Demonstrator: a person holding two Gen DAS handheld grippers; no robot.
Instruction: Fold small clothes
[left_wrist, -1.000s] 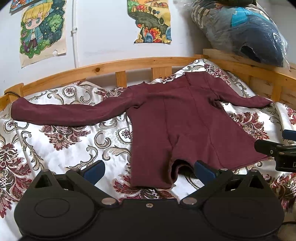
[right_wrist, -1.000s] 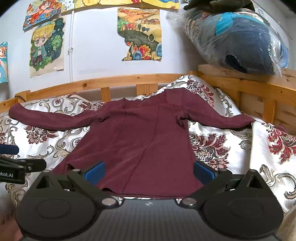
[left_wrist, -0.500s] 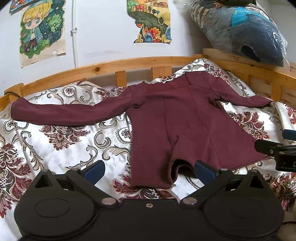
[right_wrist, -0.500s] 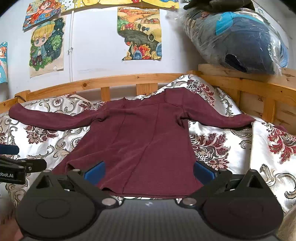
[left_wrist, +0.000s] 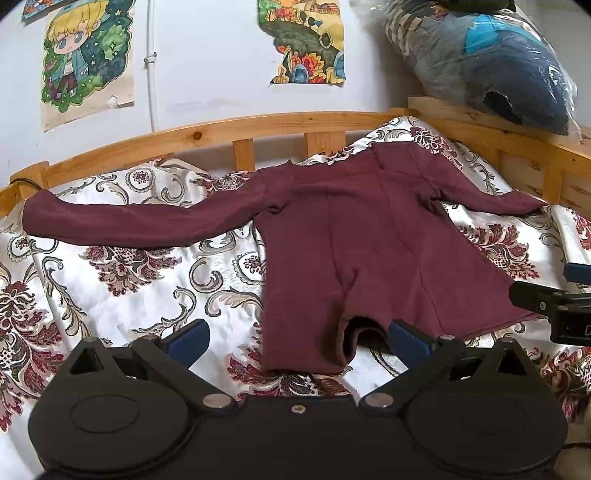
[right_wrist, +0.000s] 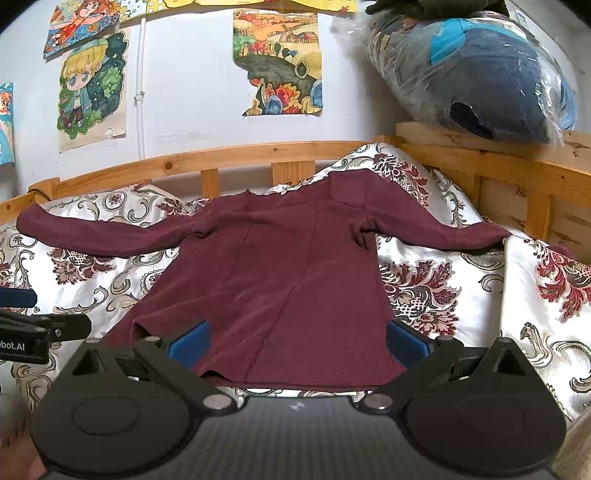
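From my left I see the left sleeve (left_wrist: 122, 225) of the maroon top (left_wrist: 369, 251) stretched straight out across the patterned bedspread (left_wrist: 110, 295), reaching almost to the wooden bed rail (left_wrist: 207, 134). My left gripper (left_wrist: 297, 338) hangs just short of the hem, jaws spread wide and holding nothing. The top itself lies flat and fully opened in the middle of the bed, neck toward the rail, hem toward me; near the middle of the hem a small part is curled up into an arch. My right gripper (right_wrist: 295, 341) sits over the hem too, jaws spread with the cloth lying between them but not pinched. Further right the right sleeve (right_wrist: 443, 232) runs off toward the side rail. I judge that no fold is made yet: both sleeves and the body remain to be turned in. The right cuff is partly lost behind a ridge of bedspread, and my own grippers' housings block the nearest strip of bed.
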